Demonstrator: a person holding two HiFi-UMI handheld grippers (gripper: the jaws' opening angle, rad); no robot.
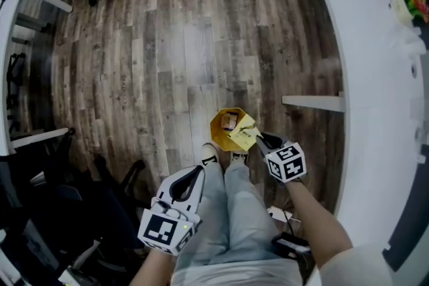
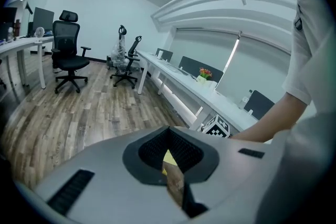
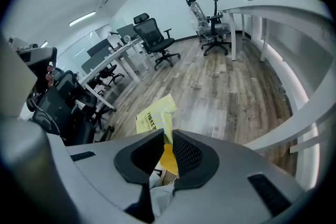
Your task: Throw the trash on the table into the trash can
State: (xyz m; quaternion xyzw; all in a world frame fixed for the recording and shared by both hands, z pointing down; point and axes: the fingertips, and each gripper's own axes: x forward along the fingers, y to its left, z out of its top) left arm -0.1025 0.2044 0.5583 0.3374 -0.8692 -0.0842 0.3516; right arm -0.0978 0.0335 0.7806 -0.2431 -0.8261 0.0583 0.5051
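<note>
Your right gripper pinched the yellow wrapper tight. The trash can sat just below and ahead of its tips. I think you needed to let go right over the hole. Your left gripper was closed on nothing.

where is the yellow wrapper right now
In the head view, just right of centre, the yellow wrapper is clamped in the right tool, directly over the yellow trash can that stands on the floor.
</note>
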